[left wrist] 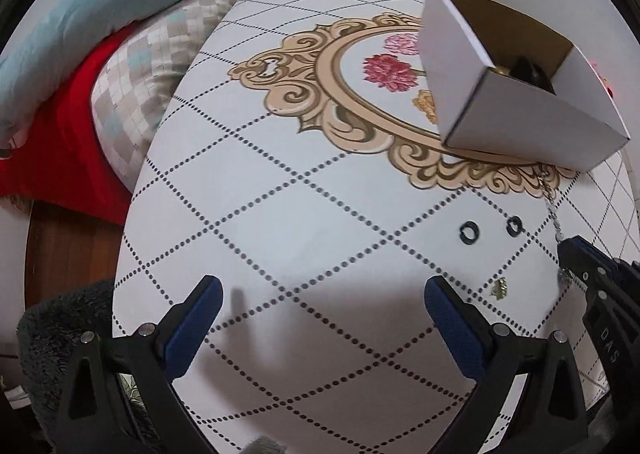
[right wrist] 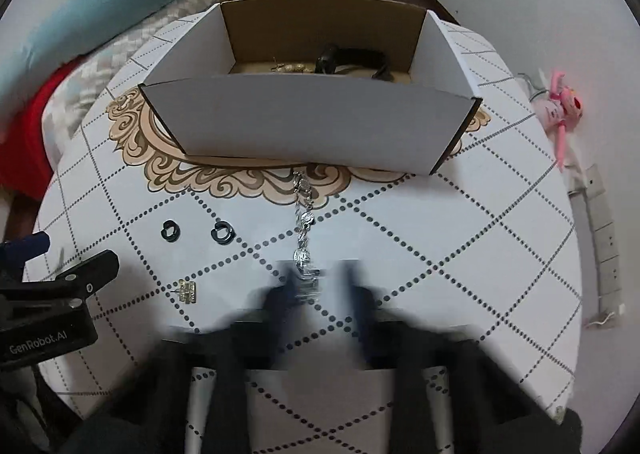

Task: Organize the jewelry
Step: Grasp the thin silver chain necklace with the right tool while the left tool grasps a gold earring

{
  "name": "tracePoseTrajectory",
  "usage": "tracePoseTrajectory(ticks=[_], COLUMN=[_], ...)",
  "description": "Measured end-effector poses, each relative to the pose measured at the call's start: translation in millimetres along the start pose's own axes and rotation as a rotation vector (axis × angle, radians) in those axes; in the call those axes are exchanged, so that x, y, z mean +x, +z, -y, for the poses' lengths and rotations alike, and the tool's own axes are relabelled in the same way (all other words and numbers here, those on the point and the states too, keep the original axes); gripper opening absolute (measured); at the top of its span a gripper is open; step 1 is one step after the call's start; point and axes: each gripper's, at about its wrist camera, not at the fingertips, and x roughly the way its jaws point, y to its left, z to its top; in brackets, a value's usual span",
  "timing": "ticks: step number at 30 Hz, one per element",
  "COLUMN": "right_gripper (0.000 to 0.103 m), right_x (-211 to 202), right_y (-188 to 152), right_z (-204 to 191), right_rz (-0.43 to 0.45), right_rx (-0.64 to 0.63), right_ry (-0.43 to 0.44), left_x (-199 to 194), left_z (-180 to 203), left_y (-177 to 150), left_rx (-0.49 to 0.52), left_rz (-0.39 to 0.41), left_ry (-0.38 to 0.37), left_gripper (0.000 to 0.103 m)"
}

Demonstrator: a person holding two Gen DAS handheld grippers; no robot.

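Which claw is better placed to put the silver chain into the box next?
Right. The right claw is already at the near end of the silver chain, facing the box; the left claw hangs open over bare table.

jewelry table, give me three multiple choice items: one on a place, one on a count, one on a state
1. Where does the silver chain lie?
A. inside the box
B. on the table in front of the box
C. on the bed

2. How many black rings lie on the table?
A. two
B. four
C. none

3. How do the left gripper jaws stand?
A. shut on a ring
B. shut on nothing
C. open

Answers: 1 B, it runs from the cardboard box wall toward the right gripper. 2 A, one black ring and another. 3 C, wide apart over bare table.
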Motion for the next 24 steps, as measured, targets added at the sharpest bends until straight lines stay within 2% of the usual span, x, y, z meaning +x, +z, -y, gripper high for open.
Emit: tracePoseTrajectory(ticks=[8,9,12,15,17,18,19,21,23,24], right_gripper=[0.005,0.0,0.0,0.0,0.0,0.0,0.0,0.0,0.0,0.0], right_x=[-22,-23,-29,-30,-29,-30,-30,-32,-34,-35], right_y=[-12,-14,-23,-29,-31,-32,-33,-33,-31,-30], right_z=[30,33,43,51,56,59,61,68,71,73], right_rz=[0.032,0.034,0.025,0.021,0.016,0.019,0.019,0.029,0.037,0.039], right_rx=[0.088,0.101,0.121,0.15,0.169,0.182,0.188,0.215,0.236,0.241], right_ry=[0.049,0.055,0.054,0.06,0.072,0.078,0.085,0.109,0.122,0.13], left_x=[-12,-13,-16,-18,-18,-18,-17,-19,-23,-24], left_z=[37,43,59,69,76,79,82,85,90,91], left_y=[-17,-18,-21,-21,-21,-21,-21,-21,-22,-21], left_rx=[0.051,0.062,0.088,0.1,0.113,0.121,0.131,0.15,0.169,0.176], left_rz=[-0.002,-0.001,0.013,0.027,0.035,0.036,0.039,0.06,0.077,0.08], left_ry=[-0.068,-0.077,-0.092,-0.111,-0.112,-0.11,-0.116,-0.116,-0.129,-0.133], left_gripper=[0.103,0.103,0.102,0.095,0.082,0.079,0.07,0.057,0.026,0.017])
